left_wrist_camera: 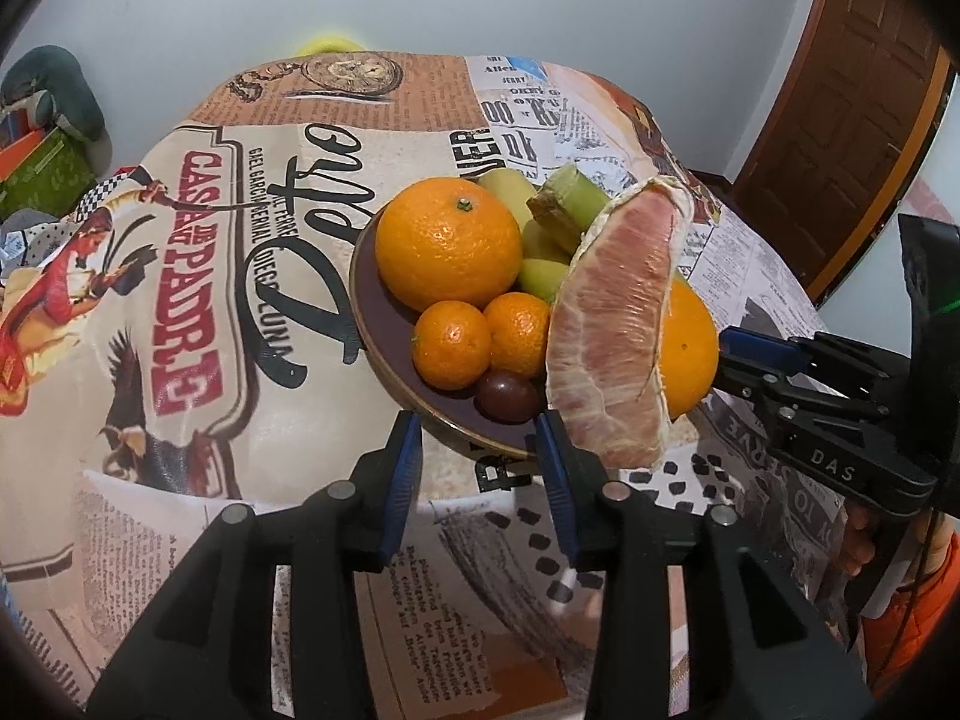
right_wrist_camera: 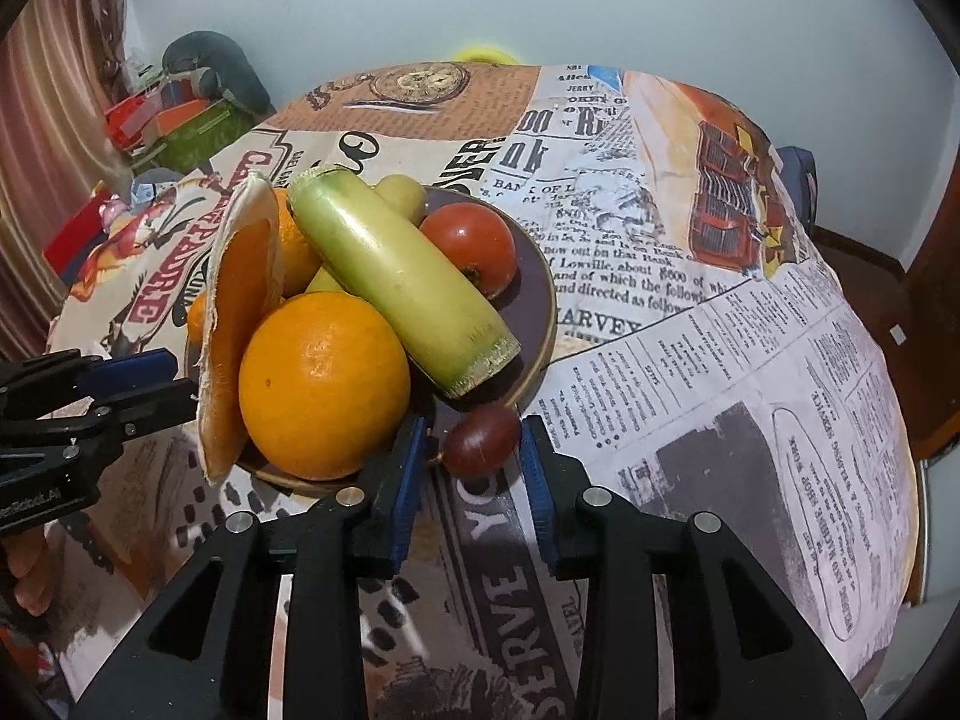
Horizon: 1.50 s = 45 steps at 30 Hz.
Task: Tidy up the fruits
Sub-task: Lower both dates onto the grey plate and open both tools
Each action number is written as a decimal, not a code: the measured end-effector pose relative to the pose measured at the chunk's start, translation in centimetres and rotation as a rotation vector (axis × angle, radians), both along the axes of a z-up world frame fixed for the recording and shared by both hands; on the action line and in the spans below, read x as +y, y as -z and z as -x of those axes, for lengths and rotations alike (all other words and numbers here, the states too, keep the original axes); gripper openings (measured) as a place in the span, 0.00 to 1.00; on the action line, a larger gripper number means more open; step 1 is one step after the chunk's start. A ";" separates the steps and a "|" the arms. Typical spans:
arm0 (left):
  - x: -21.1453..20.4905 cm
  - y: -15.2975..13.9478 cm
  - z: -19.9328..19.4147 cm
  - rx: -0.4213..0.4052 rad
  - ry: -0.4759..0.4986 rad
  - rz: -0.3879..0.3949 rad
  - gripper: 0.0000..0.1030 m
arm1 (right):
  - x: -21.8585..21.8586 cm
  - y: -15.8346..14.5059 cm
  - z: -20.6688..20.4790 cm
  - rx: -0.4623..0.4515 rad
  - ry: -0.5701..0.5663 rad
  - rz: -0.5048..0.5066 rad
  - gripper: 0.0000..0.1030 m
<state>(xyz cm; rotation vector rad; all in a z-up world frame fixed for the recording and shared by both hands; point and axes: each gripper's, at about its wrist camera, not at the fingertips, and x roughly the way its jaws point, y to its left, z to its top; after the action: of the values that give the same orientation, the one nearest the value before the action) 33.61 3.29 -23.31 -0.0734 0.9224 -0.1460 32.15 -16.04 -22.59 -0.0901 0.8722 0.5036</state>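
A dark plate [left_wrist_camera: 390, 324] [right_wrist_camera: 540, 300] on the printed tablecloth holds the fruit: a big orange [left_wrist_camera: 447, 243], two small mandarins [left_wrist_camera: 451, 345], a dark grape [left_wrist_camera: 507, 397], green pieces [left_wrist_camera: 570, 204], a pomelo segment [left_wrist_camera: 618, 324] [right_wrist_camera: 234, 324] leaning at its rim, and a second orange [left_wrist_camera: 690, 348] [right_wrist_camera: 324, 384]. The right wrist view also shows a green cane piece [right_wrist_camera: 396, 276] and a tomato [right_wrist_camera: 471, 246]. My left gripper [left_wrist_camera: 480, 450] is open at the plate's near rim. My right gripper [right_wrist_camera: 474, 456] is open around a red grape [right_wrist_camera: 480, 441] lying beside the plate.
The round table [right_wrist_camera: 750, 360] drops off at the right and far edges. A wooden door [left_wrist_camera: 852, 108] stands at the right. Boxes and bags [right_wrist_camera: 180, 114] lie on the floor beyond the table's left side. A yellow object [right_wrist_camera: 480, 54] peeks over the far edge.
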 end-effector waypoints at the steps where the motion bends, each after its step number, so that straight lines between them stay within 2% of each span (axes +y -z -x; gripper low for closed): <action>1: 0.0 -0.1 0.2 -0.003 -0.001 -0.001 0.38 | 0.0 0.0 0.2 -0.003 -0.002 0.004 0.30; 6: 0.1 -0.9 0.9 -0.025 -0.009 -0.019 0.38 | -0.4 0.0 1.0 -0.018 -0.003 0.047 0.30; 13: 1.3 -1.9 2.5 -0.046 -0.030 -0.011 0.38 | -3.5 0.3 3.1 0.001 0.028 0.056 0.30; 19: 1.7 -1.5 2.9 -0.036 -0.040 -0.008 0.38 | -6.0 1.0 4.2 0.040 0.060 0.041 0.33; 25: 1.6 -1.3 2.8 -0.029 -0.049 -0.027 0.39 | -4.3 0.6 3.4 0.033 0.030 -0.013 0.33; 31: 2.1 -1.7 2.8 -0.040 -0.054 -0.022 0.39 | -1.6 2.2 2.3 0.054 -0.003 0.025 0.33; 33: 2.2 -1.8 2.8 -0.049 -0.056 -0.024 0.39 | -1.4 2.5 2.1 0.058 0.004 0.022 0.25; 38: 2.4 -2.2 2.6 -0.063 -0.060 -0.019 0.39 | -1.6 1.2 2.2 0.044 0.009 -0.011 0.24; 45: 3.1 -3.0 2.8 -0.093 -0.070 -0.031 0.39 | 0.6 -3.7 3.0 -0.055 -0.047 -0.092 0.24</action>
<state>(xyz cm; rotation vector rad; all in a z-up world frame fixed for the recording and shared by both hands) 30.86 6.36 -20.35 -0.0698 0.8278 -0.0692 29.14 -15.44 -18.87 -0.0405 0.7936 0.5819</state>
